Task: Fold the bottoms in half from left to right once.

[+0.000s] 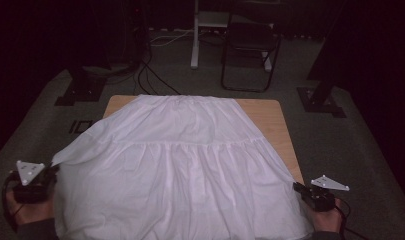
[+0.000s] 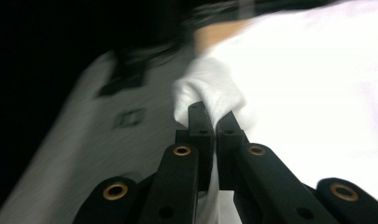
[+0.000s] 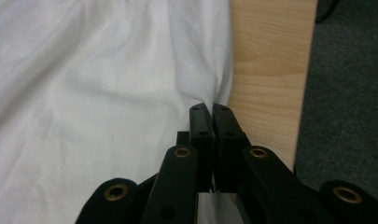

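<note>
Gripping opposite edges of a white, tiered cotton skirt (image 1: 180, 165), two hand-held tools work at a light wooden desk (image 1: 275, 117). The left tool (image 2: 211, 112) has its black jaws closed on a bunched corner of the fabric, which rises in a soft fold just ahead of the tips; the rest of the cloth spreads away to that tool's right, with grey carpet floor (image 2: 84, 154) to its left. The right tool (image 3: 212, 109) is likewise clamped shut on the skirt's hem, the cloth stretching off to its left and ahead, a bare strip of desk just to its right. From above, the left tool (image 1: 52, 170) and right tool (image 1: 297, 187) sit at the skirt's near corners, the garment between them covering most of the desk, its gathered waistband at the far edge. A black folding chair (image 1: 250, 50) stands beyond.
</note>
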`<action>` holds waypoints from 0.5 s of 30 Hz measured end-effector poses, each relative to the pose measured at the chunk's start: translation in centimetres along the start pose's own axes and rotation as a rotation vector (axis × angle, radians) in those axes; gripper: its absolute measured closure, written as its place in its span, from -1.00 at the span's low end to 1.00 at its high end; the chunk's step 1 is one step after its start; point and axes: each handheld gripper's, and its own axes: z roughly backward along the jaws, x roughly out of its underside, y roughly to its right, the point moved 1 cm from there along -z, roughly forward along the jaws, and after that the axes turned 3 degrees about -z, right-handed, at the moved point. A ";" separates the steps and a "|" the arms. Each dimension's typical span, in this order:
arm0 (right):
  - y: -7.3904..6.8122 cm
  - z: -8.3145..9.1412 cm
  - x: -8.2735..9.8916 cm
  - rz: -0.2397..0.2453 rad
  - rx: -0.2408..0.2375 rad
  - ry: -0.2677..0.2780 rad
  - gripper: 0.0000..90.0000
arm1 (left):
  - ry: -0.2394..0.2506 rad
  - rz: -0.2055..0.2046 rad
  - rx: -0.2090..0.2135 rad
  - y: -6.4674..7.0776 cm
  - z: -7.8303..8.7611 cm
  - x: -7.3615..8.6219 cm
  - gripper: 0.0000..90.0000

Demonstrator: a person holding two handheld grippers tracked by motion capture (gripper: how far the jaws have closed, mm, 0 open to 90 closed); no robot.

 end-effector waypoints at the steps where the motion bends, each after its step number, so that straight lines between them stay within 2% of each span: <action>1: -0.2 0.0 -0.1 0.010 -0.006 0.003 0.95 | 0.014 -0.014 0.034 0.9 0.4 -0.6 0.97; 2: -0.2 0.0 -0.1 0.010 -0.006 0.003 0.95 | 0.014 -0.014 0.034 0.9 0.4 -0.6 0.97; 3: -0.6 -0.1 -0.3 0.021 -0.015 0.003 0.95 | 0.065 -0.044 0.166 3.7 1.5 -2.4 0.97; 4: -0.6 -0.1 -0.3 0.021 -0.015 0.003 0.95 | 0.065 -0.044 0.166 3.7 1.5 -2.4 0.97; 5: -0.8 -0.3 -0.4 0.029 -0.022 0.001 0.95 | 0.110 -0.091 0.283 6.7 2.3 -4.2 0.97; 6: -0.9 -0.4 -0.4 0.033 -0.025 0.001 0.95 | 0.144 -0.106 0.361 8.2 2.7 -5.1 0.97; 7: -1.1 -0.5 -0.5 0.040 -0.029 -0.001 0.95 | 0.167 -0.121 0.410 9.4 3.0 -5.9 0.97; 8: -1.1 -0.5 -0.5 0.040 -0.029 -0.001 0.95 | 0.167 -0.121 0.410 9.4 3.0 -5.9 0.97; 9: -1.4 -0.6 -0.6 0.051 -0.034 -0.003 0.95 | 0.224 -0.160 0.516 12.8 3.4 -8.0 0.97; 10: -1.4 -0.6 -0.6 0.051 -0.034 -0.003 0.95 | 0.224 -0.160 0.516 12.8 3.4 -8.0 0.97; 11: -1.5 -0.7 -0.7 0.058 -0.033 -0.004 0.95 | 0.267 -0.189 0.632 16.0 3.4 -9.6 0.97; 12: -1.8 -0.8 -0.9 0.069 -0.029 -0.005 0.95 | 0.282 -0.208 0.722 18.4 3.1 -10.7 0.97; 13: -1.9 -0.8 -0.9 0.078 -0.031 -0.004 0.95 | 0.277 -0.222 0.808 21.0 2.4 -11.4 0.97; 15: -2.1 -0.9 -1.1 0.086 -0.020 -0.010 0.95 | 0.248 -0.264 0.888 25.2 1.1 -12.1 0.97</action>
